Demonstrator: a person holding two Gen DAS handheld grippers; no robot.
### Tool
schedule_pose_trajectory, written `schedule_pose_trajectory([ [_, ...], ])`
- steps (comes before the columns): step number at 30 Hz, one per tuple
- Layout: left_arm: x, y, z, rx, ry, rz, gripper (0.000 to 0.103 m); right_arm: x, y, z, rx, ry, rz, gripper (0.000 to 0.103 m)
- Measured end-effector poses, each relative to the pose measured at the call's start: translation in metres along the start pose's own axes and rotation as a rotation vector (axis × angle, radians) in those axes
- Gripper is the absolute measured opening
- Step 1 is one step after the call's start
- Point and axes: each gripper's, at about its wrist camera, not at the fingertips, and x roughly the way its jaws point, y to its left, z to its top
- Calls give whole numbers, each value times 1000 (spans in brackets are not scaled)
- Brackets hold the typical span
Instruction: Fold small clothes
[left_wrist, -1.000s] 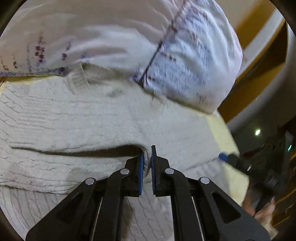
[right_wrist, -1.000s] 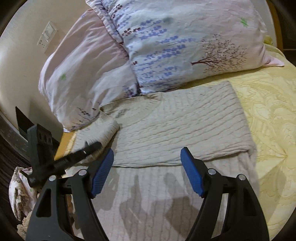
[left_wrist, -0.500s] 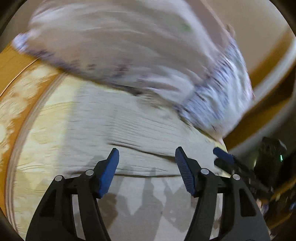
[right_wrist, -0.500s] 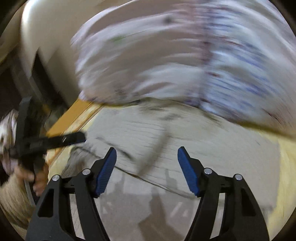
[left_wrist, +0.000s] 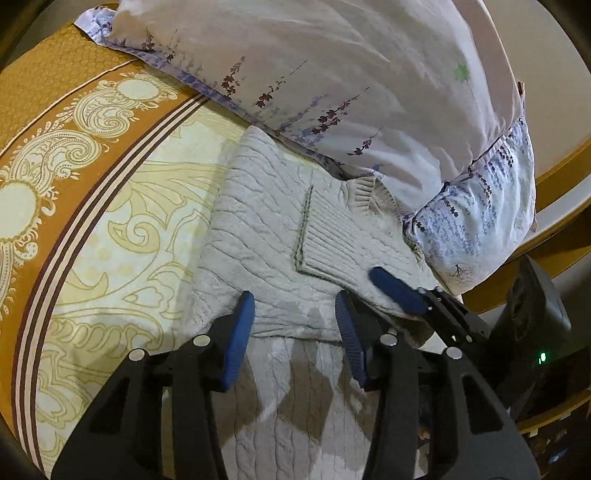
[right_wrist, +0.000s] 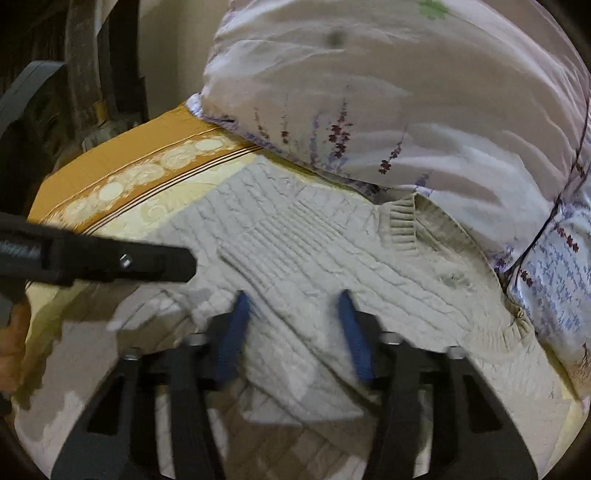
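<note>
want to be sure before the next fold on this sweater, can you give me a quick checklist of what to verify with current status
1. Left claw over the sweater: ok, fabric lies between its blue pads; jaws are closing.
2. Right claw over the sweater: ok, knit lies between its pads; jaws closing. View is blurred.
3. Pads actually pinching fabric: cannot tell for either claw.
4. Sleeve already folded across the body: ok, the ribbed cuff lies on top.
5. Pillow clear of the sweater: not ok, it overlaps the collar edge and may drag.
6. The two claws clear of each other: ok in the left wrist view, though close together.
</note>
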Motion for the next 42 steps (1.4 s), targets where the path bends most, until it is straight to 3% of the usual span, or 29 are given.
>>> schedule_pose_trajectory([
  [1,1,0,0,1,-1,0,48,-2,-5,0,34,-15,14,15],
  [4,1,-1,0,9,-2,1,48,-13,-16,-2,105,-53,16,4],
  [9,1,-1,0,15,-6,-1,48,-63,-64,-24,343,-181,-50,5],
  [12,1,-1,-1,18,-7,-3,48,-105,-111,-63,578,-252,-91,5],
  [16,1,-1,-1,21,-11,-4,48,-126,-159,-126,866,-232,-132,5],
  [20,1,-1,-1,26,-12,-2,48,-109,-190,-169,1067,-146,53,11],
  [22,2,-1,-1,29,-10,-1,48,-105,-197,-180,1124,-163,129,16],
  [25,1,-1,-1,22,-12,-5,48,-106,-206,-187,1176,-200,167,34],
  [28,2,-2,0,20,-12,-8,48,-107,-216,-191,1200,-211,100,35],
  [29,2,-2,-1,20,-12,-8,48,-106,-219,-190,1202,-204,74,33],
  [30,2,-2,-1,22,-12,-11,48,-102,-224,-189,1193,-175,49,21],
  [32,2,-3,-1,28,-13,-5,50,-97,-229,-186,1165,-147,39,8],
  [36,-2,-12,-1,57,-11,-13,65,-120,-225,-180,1086,-232,-4,6],
  [38,-10,-18,-3,85,-34,-23,65,-133,-227,-181,1083,-272,-42,6],
  [42,-32,-34,-11,189,-90,1,67,-132,-238,-195,1113,-220,-152,6],
])
